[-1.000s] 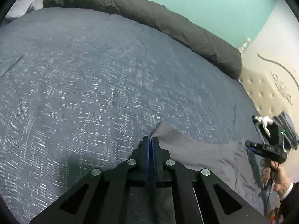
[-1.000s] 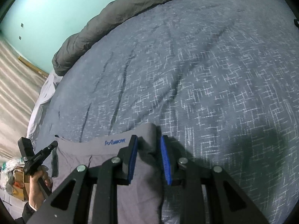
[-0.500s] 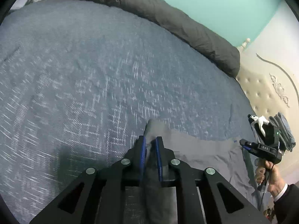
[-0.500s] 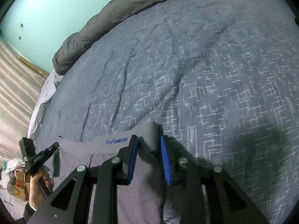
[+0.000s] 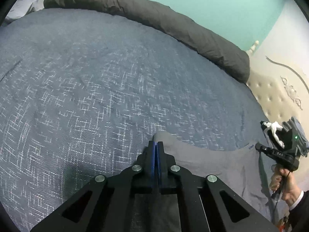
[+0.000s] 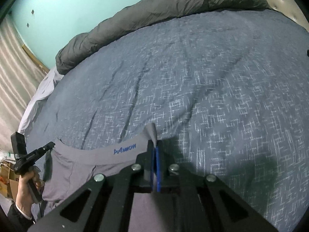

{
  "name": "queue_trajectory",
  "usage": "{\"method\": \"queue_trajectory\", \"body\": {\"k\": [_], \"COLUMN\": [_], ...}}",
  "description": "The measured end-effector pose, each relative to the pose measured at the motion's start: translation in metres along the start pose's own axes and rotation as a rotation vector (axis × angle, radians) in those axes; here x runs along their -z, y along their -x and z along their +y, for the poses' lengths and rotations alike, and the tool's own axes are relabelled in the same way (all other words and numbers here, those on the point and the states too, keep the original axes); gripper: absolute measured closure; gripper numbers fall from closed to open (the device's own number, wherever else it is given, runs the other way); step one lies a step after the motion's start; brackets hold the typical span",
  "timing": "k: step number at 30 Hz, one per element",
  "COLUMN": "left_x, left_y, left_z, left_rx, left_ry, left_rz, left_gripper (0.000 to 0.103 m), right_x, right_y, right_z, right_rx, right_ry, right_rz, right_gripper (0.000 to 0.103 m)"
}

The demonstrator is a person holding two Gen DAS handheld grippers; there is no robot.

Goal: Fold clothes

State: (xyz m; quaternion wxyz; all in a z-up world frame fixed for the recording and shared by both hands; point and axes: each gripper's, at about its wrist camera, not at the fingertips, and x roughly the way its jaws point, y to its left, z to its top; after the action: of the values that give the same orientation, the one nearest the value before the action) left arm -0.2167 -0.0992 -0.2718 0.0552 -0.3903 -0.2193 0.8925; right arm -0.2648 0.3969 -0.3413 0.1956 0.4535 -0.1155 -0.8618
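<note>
No containers in view. Grey garment [image 6: 81, 166] w/ blue logo on its band lies flat near the front edge of the bed [image 6: 193, 81], on the blue-grey patterned bedspread [image 5: 96, 96]. Left tool [image 5: 155, 147] is clenched on the garment's left corner, a bit of fabric poking past the tips; its jaws have just been closing on the cloth. Right tool [image 6: 155, 148] is clenched on the right corner, a small peak of fabric standing up above the pads; its jaws have just been closing too. A hand [image 5: 283, 181] w/ dark sleeve holds each tool's grip. Dark grey duvet [image 5: 154, 19] is rolled along the far edge, well apart from the garment. Folded clothes stack [image 5: 297, 133] sits by the padded headboard [image 5: 270, 89], partly hidden behind the right tool. Teal wall [image 6: 67, 9] behind.
</note>
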Motion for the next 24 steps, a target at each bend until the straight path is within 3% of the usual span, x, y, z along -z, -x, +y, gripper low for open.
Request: {"method": "queue_trajectory", "body": {"k": [8,11,12,17,22,24], "left_x": [-0.002,-0.004,-0.005,0.0,0.029,0.043], "left_y": [-0.009,-0.002,0.003,0.034,0.072,0.087], "left_z": [0.009,0.009,0.01,0.015,0.016,0.016], "left_rx": [0.02,0.017,0.014,0.01,0.009,0.025], "left_ry": [0.059,0.063,0.065,0.101,0.108,0.116], "left_rz": [0.031,0.021,0.016,-0.02,-0.03,-0.017], "left_gripper": [0.1,0.096,0.093,0.073,0.071,0.065], "right_x": [-0.004,0.001,0.005,0.042,0.105,0.127], "right_y": [-0.01,0.01,0.021,0.079,0.118,0.123], "right_z": [-0.006,-0.015,-0.018,-0.03,-0.035,-0.035], "right_rx": [-0.019,0.007,0.001,-0.033,-0.076,-0.074], "right_ry": [-0.073,-0.137,-0.167,-0.3,-0.451,-0.492], "right_rz": [0.064,0.041,0.025,-0.07,-0.129,-0.131], "right_gripper": [0.097,0.078,0.076,0.073,0.069,0.069]}}
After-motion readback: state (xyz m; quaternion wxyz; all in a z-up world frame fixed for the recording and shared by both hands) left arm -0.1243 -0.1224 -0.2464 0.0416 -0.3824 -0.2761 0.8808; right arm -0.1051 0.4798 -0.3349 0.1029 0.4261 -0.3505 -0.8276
